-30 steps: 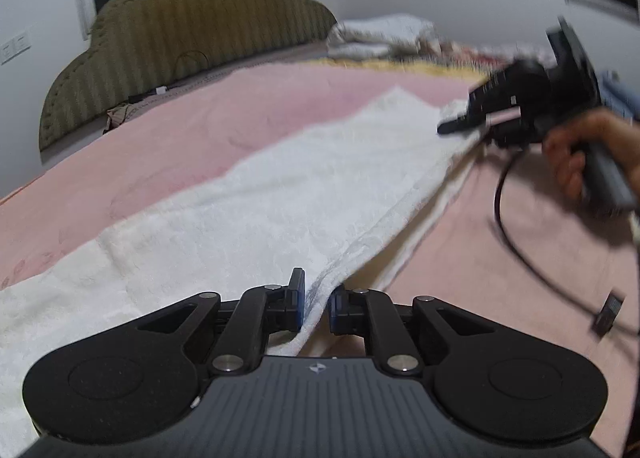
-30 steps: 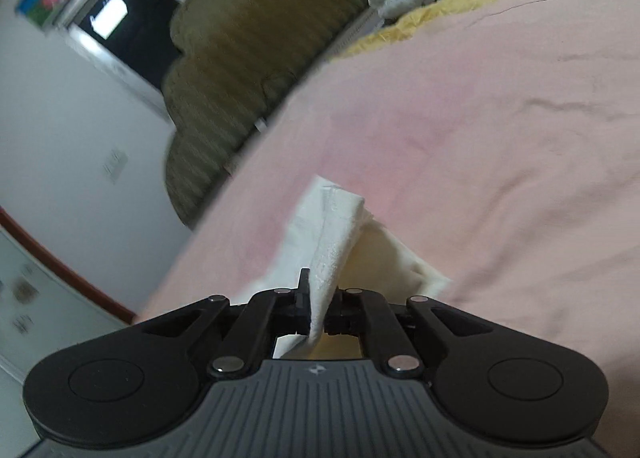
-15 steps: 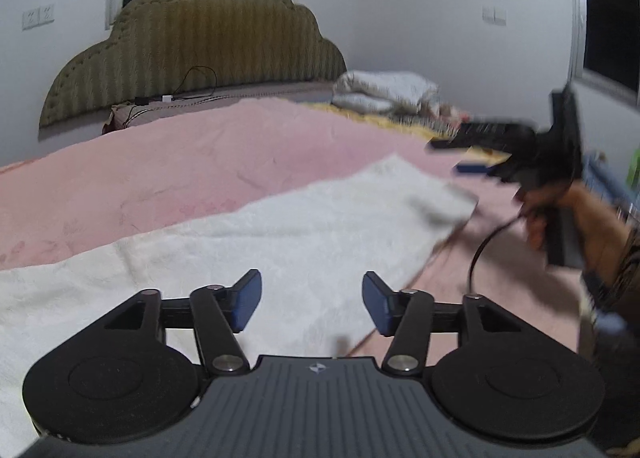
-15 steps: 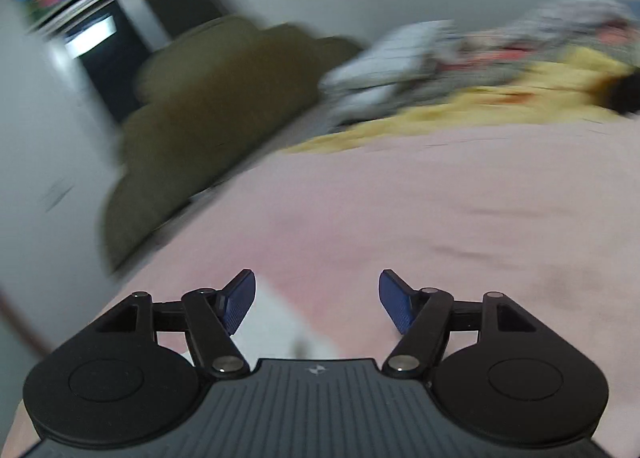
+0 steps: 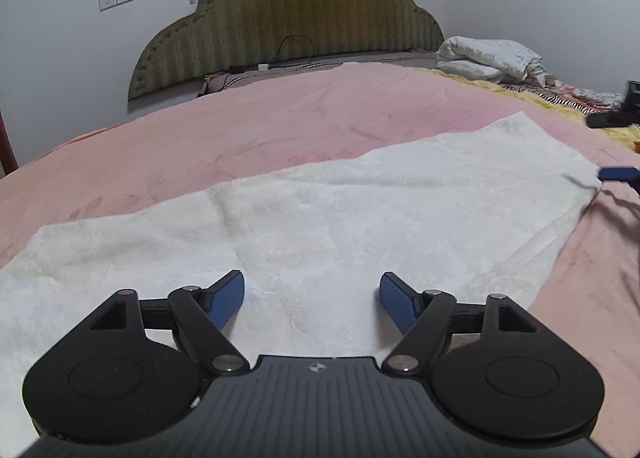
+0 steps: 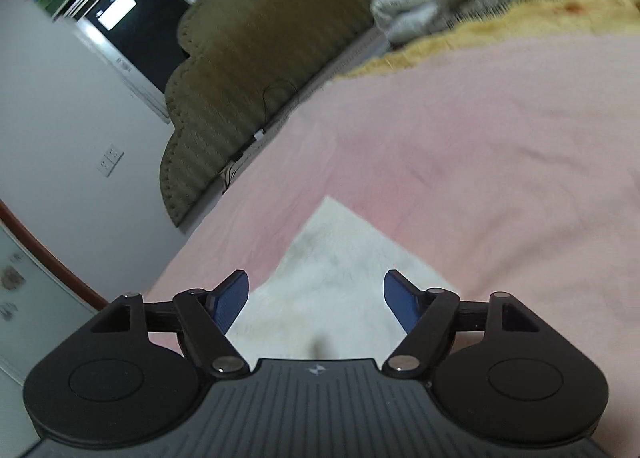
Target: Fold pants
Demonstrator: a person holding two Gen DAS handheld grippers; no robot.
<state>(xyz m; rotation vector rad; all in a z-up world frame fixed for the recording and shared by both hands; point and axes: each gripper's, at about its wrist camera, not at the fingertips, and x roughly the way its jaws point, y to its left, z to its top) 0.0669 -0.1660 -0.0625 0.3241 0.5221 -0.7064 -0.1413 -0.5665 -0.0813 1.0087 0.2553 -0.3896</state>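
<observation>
My left tool (image 5: 312, 294) hung just above the near edge of the white pants (image 5: 320, 209), its blue pads parting and nothing caught between them, so the cloth lay free under it. The pants were spread flat in a long band across the pink bedsheet (image 5: 280, 125), running from the near left toward the far right, which I judged was the lay wanted so that one half could be brought over the other. Behind them stood the olive headboard (image 5: 292, 17), with a rolled quilt (image 5: 488, 57) well clear at the far right. My right tool (image 6: 316, 298) hovered over the pants' far corner (image 6: 340, 258), its jaws also widening and empty; that corner rested flat on the sheet, so I took the stretch as done and a fresh grasp as next.
</observation>
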